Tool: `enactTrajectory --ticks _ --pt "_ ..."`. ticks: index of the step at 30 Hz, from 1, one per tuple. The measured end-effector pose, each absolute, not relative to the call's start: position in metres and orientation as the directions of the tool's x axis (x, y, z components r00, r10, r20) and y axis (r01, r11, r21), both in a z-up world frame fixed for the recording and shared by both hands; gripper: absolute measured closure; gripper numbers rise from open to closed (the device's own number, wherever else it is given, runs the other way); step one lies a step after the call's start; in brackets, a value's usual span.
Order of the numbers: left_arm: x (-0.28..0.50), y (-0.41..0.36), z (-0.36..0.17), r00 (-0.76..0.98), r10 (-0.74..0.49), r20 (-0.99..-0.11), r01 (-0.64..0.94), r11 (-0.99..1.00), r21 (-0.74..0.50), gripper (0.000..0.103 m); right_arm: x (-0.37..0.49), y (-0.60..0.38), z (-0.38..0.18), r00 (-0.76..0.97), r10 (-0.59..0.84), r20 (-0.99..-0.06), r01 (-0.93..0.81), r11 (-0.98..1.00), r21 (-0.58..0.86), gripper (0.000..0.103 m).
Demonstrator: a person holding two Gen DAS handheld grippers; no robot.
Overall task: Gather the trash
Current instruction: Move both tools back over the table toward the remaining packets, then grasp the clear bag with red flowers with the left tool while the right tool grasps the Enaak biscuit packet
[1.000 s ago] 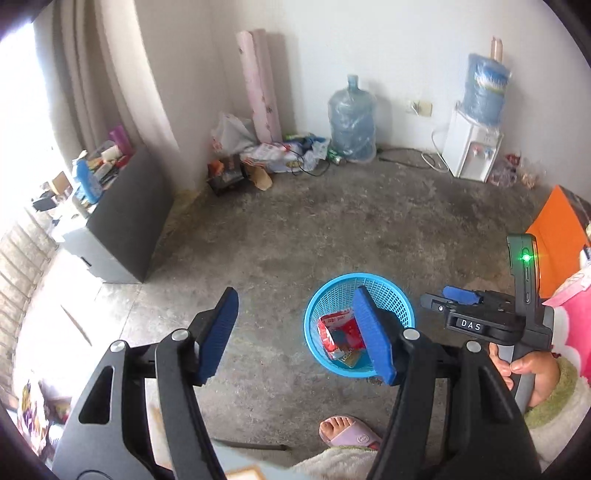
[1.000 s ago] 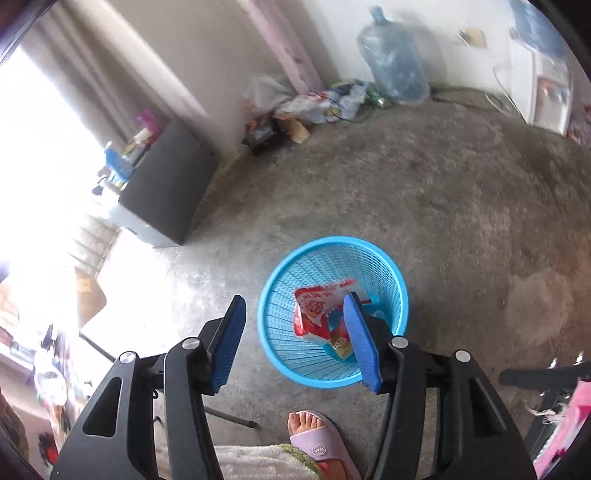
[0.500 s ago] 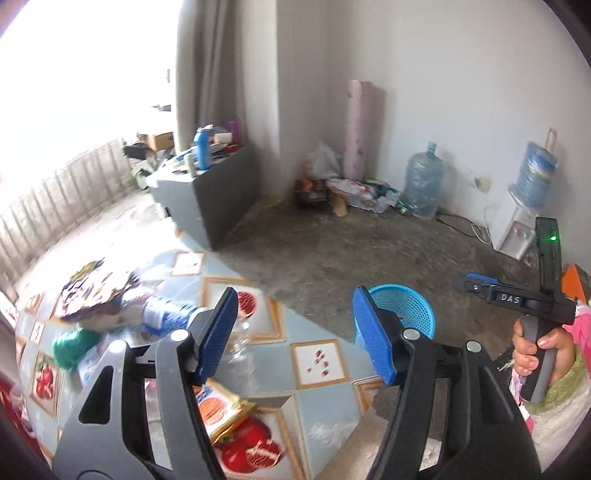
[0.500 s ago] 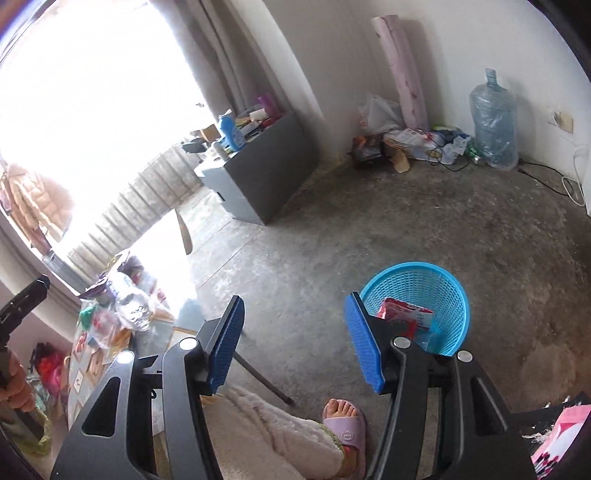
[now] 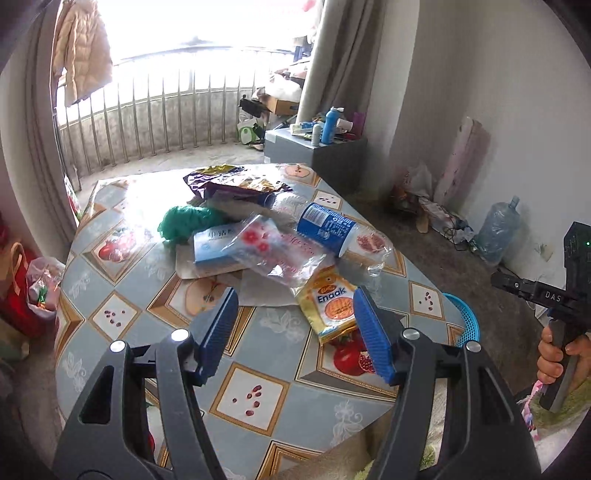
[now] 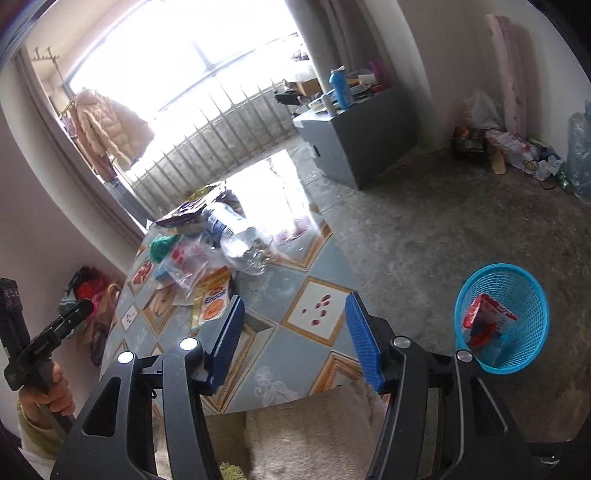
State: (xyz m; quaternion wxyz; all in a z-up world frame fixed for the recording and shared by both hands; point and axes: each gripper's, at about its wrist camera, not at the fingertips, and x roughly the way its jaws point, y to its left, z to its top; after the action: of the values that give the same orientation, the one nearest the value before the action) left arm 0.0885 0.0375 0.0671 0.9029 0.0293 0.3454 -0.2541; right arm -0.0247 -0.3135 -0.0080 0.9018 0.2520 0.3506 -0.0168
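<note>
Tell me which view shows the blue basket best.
The right wrist view: the blue basket stands whole on the floor with a red wrapper inside. The left wrist view shows only a sliver of its rim past the table edge.

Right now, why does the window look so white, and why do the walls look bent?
Left wrist view: daylight blows out the window and glares on the table. Right wrist view: the same white window; the fisheye lens curves the railing and walls.

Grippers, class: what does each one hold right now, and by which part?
Nothing. The left gripper and the right gripper are both open and empty above the table.
</note>
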Motion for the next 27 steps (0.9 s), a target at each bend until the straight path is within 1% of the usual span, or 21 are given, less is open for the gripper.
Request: enactTrajectory --ticks 2,6,10,14,18,22,27 --pt "0.092 0.043 0.063 0.627 -0.446 -0.638 0.477 0.868 -0.137 0.046 -0.018 -0.301 -0.01 0.741 0.173 -0.649 0.183 0.878 0.442 0.048" --pt "0.099 0.045 0.054 0.603 -0.489 -0.63 0.492 0.85 -0.189 0.051 -0.001 -0.279 -0.012 0.716 0.203 -0.668 0.149 0.891 0.43 0.052" --pt "0.124 0.037 0.044 0.579 -0.52 -0.627 0.5 0.835 -0.23 0.056 0.015 -0.267 -0.018 0.69 0.228 -0.687 0.139 0.89 0.434 0.056" --pt "0.155 0.031 0.027 0.542 -0.54 -0.644 0.479 0.828 -0.292 0.061 0.029 -0.26 -0.026 0.665 0.242 -0.707 0.136 0.891 0.433 0.058" --pt "0.186 0.027 0.006 0.499 -0.551 -0.669 0.43 0.828 -0.361 0.062 0.045 -0.253 -0.034 0.64 0.255 -0.725 0.135 0.891 0.433 0.059" --pt "0.216 0.028 -0.016 0.474 -0.542 -0.694 0.344 0.84 -0.421 0.062 0.06 -0.25 -0.041 0.623 0.267 -0.735 0.134 0.89 0.436 0.06" --pt "0.241 0.032 -0.034 0.458 -0.56 -0.69 0.264 0.827 -0.496 0.062 0.073 -0.247 -0.048 0.605 0.281 -0.745 0.131 0.888 0.441 0.06"
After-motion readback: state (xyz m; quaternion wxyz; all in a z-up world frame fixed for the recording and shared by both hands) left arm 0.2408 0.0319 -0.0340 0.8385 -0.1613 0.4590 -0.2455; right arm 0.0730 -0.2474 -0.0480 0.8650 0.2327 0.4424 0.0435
